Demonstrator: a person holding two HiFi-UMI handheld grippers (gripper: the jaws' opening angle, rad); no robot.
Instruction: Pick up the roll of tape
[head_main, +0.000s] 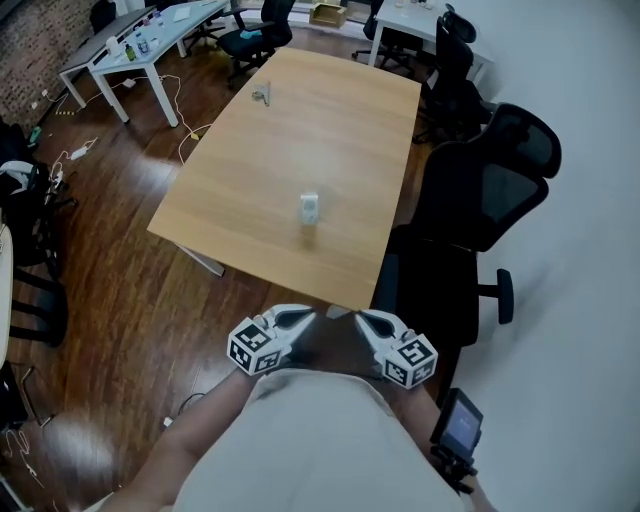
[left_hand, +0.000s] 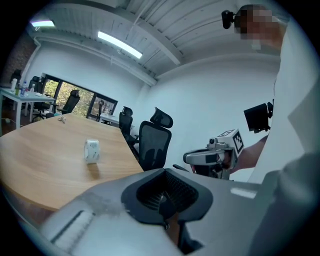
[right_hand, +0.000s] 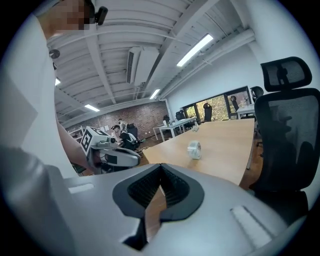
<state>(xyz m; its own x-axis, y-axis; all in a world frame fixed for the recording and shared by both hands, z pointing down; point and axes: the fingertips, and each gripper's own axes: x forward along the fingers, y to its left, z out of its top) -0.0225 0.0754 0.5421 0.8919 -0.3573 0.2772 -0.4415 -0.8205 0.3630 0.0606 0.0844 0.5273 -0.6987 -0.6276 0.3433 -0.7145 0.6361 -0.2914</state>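
A long worktop (head_main: 300, 130) of light brown wood stands on a dark wooden floor (head_main: 120, 300). Its top is smooth and its corners are round. A white leg (head_main: 205, 262) shows under the near left corner. A roll of tape (head_main: 309, 208) stands on its edge on the worktop. It is nearer the close end, about halfway between the two long sides. It looks pale and whitish, and it makes a small shadow on the wood. A small grey thing (head_main: 262, 96) lies near the far end, toward the left side. It is too small to tell what it is. It is well apart from the roll.
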